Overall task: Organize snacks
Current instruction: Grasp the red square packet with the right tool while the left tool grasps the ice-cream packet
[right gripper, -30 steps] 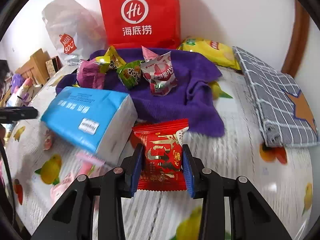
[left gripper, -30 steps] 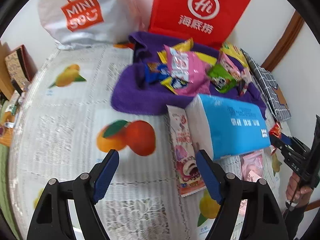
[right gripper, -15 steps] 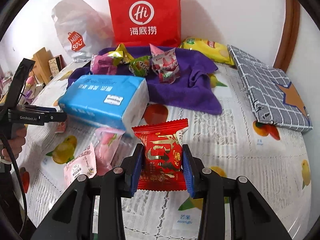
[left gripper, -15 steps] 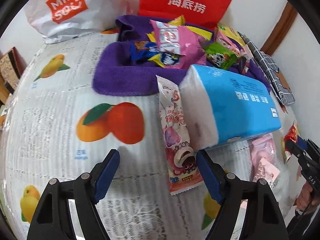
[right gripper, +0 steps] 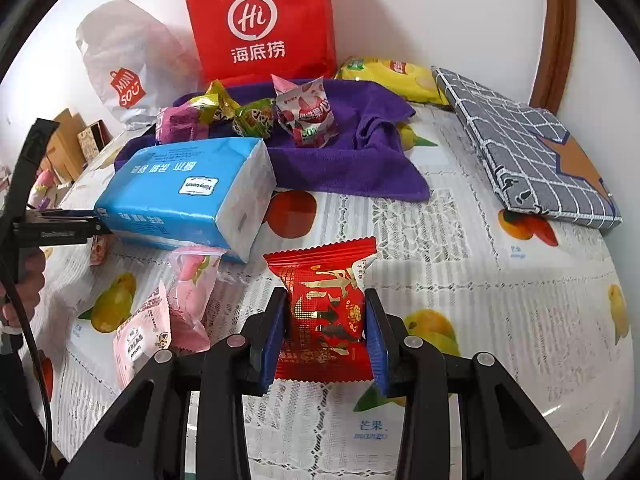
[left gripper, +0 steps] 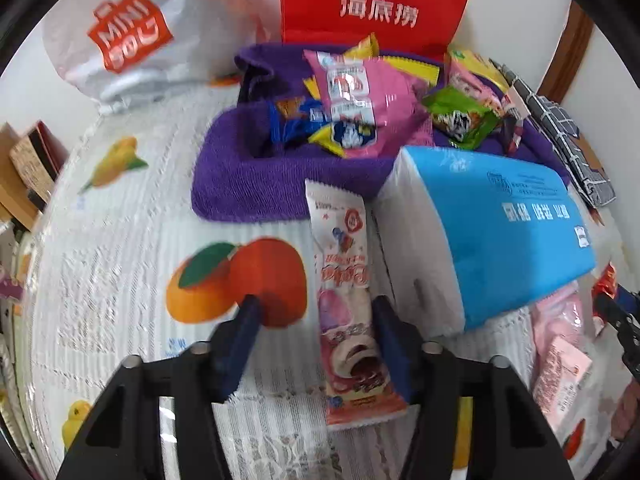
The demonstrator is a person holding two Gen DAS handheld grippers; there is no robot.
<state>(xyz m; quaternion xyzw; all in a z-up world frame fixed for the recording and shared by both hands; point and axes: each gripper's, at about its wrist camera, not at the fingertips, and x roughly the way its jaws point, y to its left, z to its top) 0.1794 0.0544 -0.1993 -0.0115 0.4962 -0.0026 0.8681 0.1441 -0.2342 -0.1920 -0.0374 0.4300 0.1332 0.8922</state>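
Left gripper (left gripper: 316, 316): moved forward and down over the tablecloth; its jaws, wide apart a second ago, now narrower and straddling the near end of the long pink-and-white snack packet (left gripper: 348, 312), right finger close against the packet. Right gripper (right gripper: 326, 320): drawn back toward the near side, so the purple towel (right gripper: 348, 168) and blue tissue pack (right gripper: 188, 196) lie farther off.

two grippers (left gripper: 316, 328) (right gripper: 326, 330), two bags (right gripper: 260, 20) (right gripper: 128, 64), one tissue pack (right gripper: 188, 192), one purple towel (right gripper: 352, 160)

Our left black claw with blue pads (left gripper: 316, 320) sits low, jaws apart, straddling one end of a long pink wrapper. Our right black claw with blue pads (right gripper: 326, 322) is clamped on a red foil packet (right gripper: 326, 300).
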